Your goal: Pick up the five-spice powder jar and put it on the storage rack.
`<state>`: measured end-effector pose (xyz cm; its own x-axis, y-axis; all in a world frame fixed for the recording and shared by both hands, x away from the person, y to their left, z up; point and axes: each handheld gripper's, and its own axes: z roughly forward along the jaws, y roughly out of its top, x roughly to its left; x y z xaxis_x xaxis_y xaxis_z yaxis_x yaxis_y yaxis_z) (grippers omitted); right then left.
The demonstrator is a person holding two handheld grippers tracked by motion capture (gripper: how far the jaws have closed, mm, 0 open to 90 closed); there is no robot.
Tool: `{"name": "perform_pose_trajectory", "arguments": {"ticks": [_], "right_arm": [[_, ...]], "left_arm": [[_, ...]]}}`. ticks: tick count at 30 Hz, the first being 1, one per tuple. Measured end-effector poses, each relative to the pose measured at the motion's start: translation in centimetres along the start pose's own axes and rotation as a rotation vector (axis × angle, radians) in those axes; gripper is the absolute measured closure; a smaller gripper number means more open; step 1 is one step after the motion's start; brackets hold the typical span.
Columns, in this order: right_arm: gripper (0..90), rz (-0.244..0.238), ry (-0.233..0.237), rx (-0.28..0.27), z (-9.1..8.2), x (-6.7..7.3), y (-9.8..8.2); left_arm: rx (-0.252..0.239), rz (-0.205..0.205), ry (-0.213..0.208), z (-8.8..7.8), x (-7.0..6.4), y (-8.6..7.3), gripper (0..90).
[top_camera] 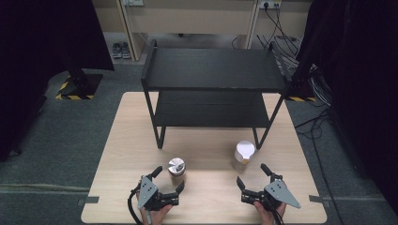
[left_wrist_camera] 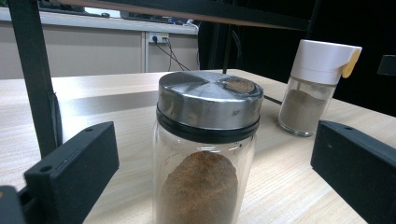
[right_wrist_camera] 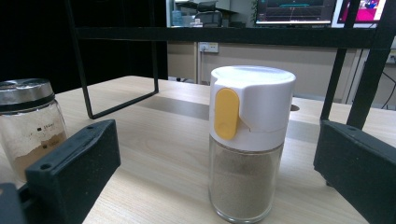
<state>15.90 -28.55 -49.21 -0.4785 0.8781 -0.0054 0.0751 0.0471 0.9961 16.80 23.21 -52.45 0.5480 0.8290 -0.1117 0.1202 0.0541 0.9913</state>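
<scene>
A glass jar with a silver metal lid [top_camera: 177, 167] [left_wrist_camera: 208, 144] holds brown powder and stands near the table's front, left of centre. My left gripper [top_camera: 168, 178] [left_wrist_camera: 215, 175] is open, its jaws on either side of this jar without touching it. A glass shaker with a white cap and yellow tab [top_camera: 244, 155] [right_wrist_camera: 247, 140] holds pale powder, right of centre. My right gripper [top_camera: 253, 174] [right_wrist_camera: 219, 177] is open just in front of the shaker, jaws apart around it. Each jar also appears in the other gripper's view: the shaker [left_wrist_camera: 317, 88], the metal-lidded jar [right_wrist_camera: 29, 121].
A black two-tier metal shelf [top_camera: 213, 70] stands at the back half of the light wooden table [top_camera: 206, 201], its legs close behind both jars. Grey carpet surrounds the table; cables lie on the floor at the right.
</scene>
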Motion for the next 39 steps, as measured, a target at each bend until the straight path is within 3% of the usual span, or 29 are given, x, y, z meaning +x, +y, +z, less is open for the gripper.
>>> {"name": "perform_pose_trajectory", "arguments": {"ticks": [39], "right_arm": [[0.7,0.004,0.011,0.005,0.09,-0.26,-0.01]], "left_arm": [[0.041,-0.004,-0.008,0.92,0.09,0.95,0.2]]}}
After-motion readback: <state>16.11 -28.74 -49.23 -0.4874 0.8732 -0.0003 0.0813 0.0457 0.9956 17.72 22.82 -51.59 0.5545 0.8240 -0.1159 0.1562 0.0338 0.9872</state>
